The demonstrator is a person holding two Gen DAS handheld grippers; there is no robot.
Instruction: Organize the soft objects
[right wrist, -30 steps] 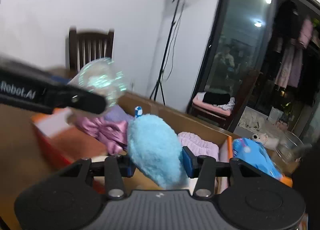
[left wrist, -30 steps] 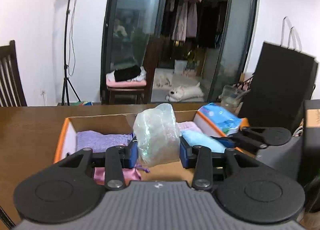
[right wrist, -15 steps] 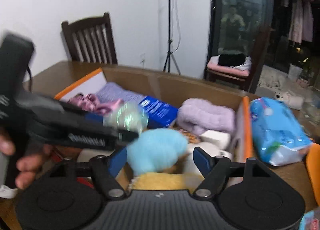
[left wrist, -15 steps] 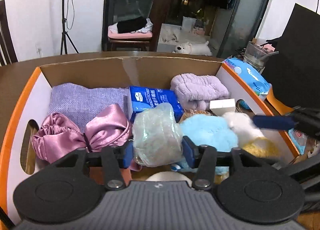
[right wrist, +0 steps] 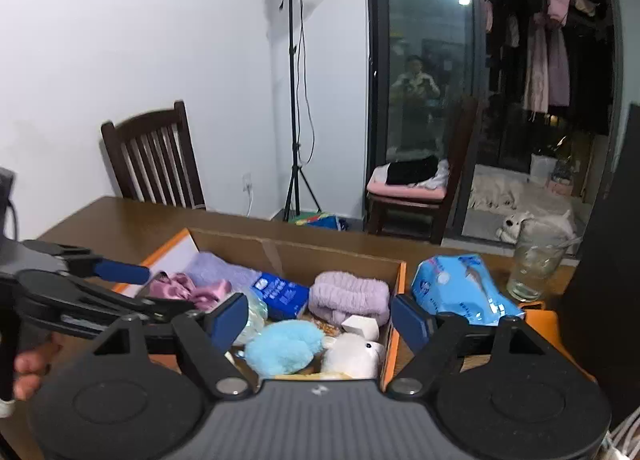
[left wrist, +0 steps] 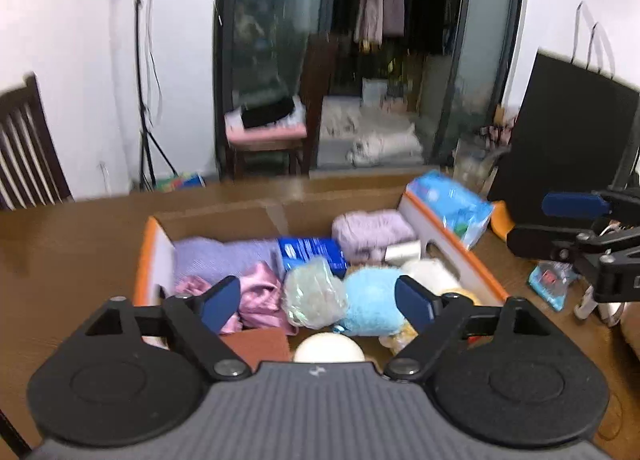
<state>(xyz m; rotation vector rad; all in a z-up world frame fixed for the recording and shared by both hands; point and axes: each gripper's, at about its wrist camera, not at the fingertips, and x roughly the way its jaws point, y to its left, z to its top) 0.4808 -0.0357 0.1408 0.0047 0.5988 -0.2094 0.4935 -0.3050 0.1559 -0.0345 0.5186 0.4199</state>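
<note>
Both of my grippers had let go since the earlier frames: the left gripper (left wrist: 318, 302) had carried the iridescent pouf (left wrist: 314, 294) and the right gripper (right wrist: 320, 320) the blue plush (right wrist: 284, 347), and each set of jaws had just been opening, so that they now stood wide with nothing pressed between the pads. Seen past my left jaws, the pouf lay in the lower middle of the frame, resting in the cardboard box (left wrist: 154, 250) and touching the blue plush at its right. Seen past my right jaws, the blue plush sat low in the centre, just beside a white plush (right wrist: 354, 356). Further out, the box already held a pink satin bow (left wrist: 256, 294), a folded lilac cloth (left wrist: 224, 256), a blue tissue pack (left wrist: 310, 252) and a rolled purple towel (left wrist: 372, 234) along its back wall. By my reckoning most of the sorting was done (the box looked fairly full). Outside it, at the upper right, a light-blue packet (right wrist: 460, 290) leaned against the box's side, probably still to be packed. Beyond that stood a glass (right wrist: 538, 266) on the table (right wrist: 132, 220).
</note>
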